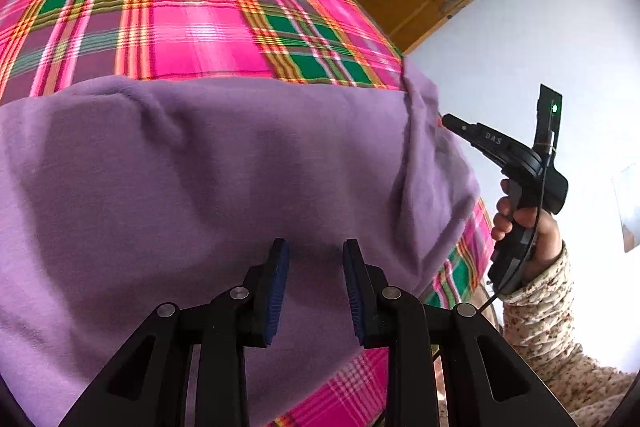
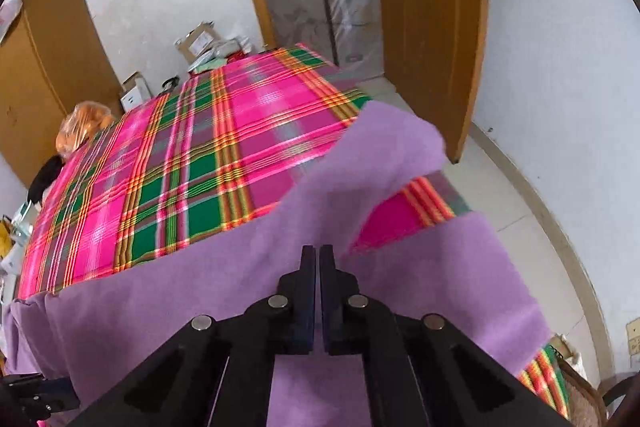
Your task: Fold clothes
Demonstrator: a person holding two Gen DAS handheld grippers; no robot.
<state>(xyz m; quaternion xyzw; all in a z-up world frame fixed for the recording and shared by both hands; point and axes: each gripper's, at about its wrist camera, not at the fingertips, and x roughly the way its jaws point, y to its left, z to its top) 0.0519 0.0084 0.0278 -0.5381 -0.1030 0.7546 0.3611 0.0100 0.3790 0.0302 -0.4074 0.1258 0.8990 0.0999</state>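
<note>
Where it lies across the near edge of the pink and green plaid bedspread [image 2: 168, 163], the soft lilac fleece garment [image 1: 208, 163] has its right corner lifted. Right gripper [image 2: 318, 259]: jaws pressed together, pinching that fabric. Left gripper [image 1: 316, 259]: jaws partly apart above the garment, gripping nothing. Brown wooden door [image 2: 432, 27] beyond.

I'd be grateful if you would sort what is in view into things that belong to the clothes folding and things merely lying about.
Belonging to the job:
purple garment
plaid bedspread it lies on
left gripper, open over the garment
right gripper, shut on the garment's edge

Lying about:
cardboard boxes
orange plastic bag
wooden door
</note>
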